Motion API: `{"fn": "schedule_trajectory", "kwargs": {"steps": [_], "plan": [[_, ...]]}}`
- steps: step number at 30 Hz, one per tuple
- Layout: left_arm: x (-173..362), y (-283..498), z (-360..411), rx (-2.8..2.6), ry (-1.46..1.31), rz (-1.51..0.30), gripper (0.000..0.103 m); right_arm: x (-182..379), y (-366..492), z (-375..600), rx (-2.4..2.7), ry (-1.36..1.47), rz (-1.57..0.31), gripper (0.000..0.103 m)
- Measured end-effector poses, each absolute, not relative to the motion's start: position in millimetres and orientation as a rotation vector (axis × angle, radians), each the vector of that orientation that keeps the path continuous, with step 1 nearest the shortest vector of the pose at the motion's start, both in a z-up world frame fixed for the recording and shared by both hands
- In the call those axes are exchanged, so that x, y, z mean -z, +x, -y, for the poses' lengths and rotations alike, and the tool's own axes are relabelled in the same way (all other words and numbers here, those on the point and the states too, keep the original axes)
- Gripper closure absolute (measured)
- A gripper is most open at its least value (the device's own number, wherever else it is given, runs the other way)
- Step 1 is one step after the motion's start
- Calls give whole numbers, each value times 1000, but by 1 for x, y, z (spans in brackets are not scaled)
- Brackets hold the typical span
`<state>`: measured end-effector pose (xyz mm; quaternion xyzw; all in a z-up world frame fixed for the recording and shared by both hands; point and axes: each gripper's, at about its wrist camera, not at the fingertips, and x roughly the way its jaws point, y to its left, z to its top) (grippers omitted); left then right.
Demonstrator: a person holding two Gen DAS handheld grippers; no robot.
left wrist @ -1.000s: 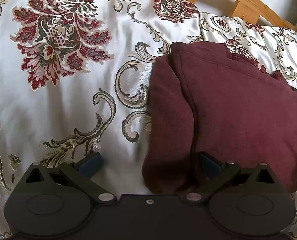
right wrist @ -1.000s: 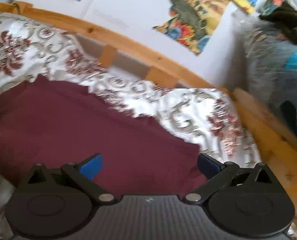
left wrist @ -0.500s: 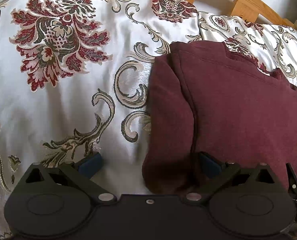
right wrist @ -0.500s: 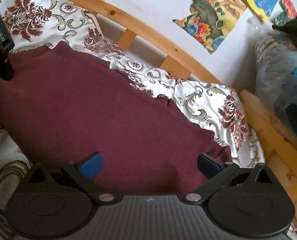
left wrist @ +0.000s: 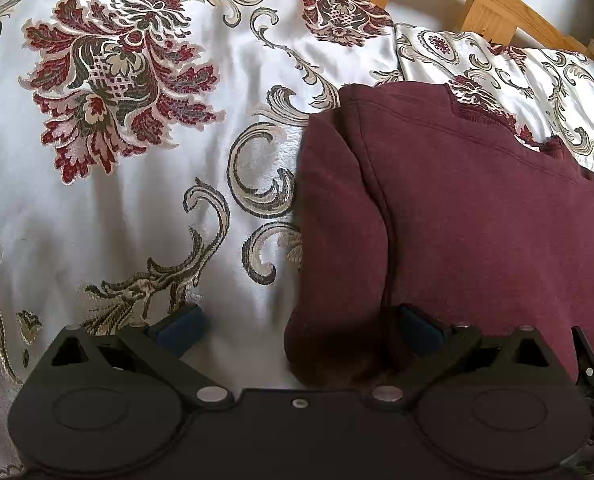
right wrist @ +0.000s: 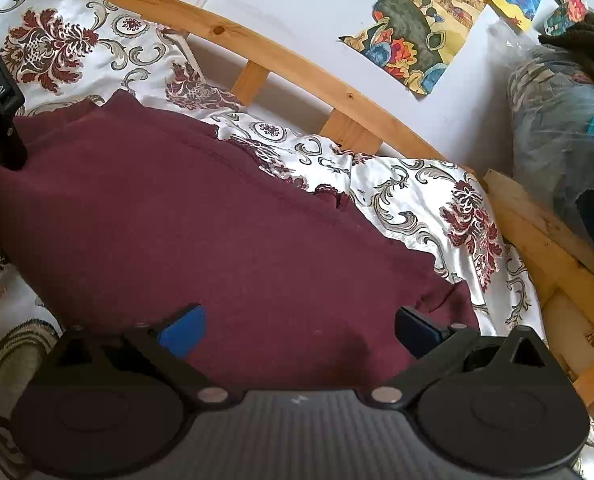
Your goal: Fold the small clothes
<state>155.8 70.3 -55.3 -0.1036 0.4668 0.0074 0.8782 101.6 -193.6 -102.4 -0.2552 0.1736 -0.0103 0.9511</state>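
The maroon top (left wrist: 477,220) lies flat on the bed's patterned cover (left wrist: 137,200), short of the wooden rail (right wrist: 281,60). The left hand-held gripper (left wrist: 299,326) stands wide at the top's near corner, one pad on cloth and one on the cover. The right hand-held gripper (right wrist: 299,326) hangs wide over the near hem, holding nothing. A pinch from here could catch one layer only, or the slippery cover with it, so the fold would likely drag askew.

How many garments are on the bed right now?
1: a maroon sweatshirt lying flat on the floral bedspread, by the wooden bed rail, under both open grippers. Others may lie outside the views.
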Motion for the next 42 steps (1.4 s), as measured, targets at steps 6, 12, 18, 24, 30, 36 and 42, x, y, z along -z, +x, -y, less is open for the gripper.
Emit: {"fn": "schedule_trajectory", "kwargs": {"steps": [6,12,18,24,30,36,42], "plan": [[55,156,-70,-15,-215,-973,0,103,103,196,13,-501,-358,0],[55,155,-70,-16,-215,-973,0,103,103,197,9,-490,-361,0],[55,157,-70,-13,-211,-972,0,102,106,202,-11,-451,-381,0],[53,155,-76,-25,-273,-954,0,98,116,221,-66,-316,-447,0],[49,152,-81,-1,-330,-854,1,96,127,243,-125,-151,-520,0],[51,154,-75,65,-299,-808,1,97,130,250,-145,-106,-533,0],[54,160,-72,84,-242,-851,1,98,129,251,-151,-93,-534,0]]}}
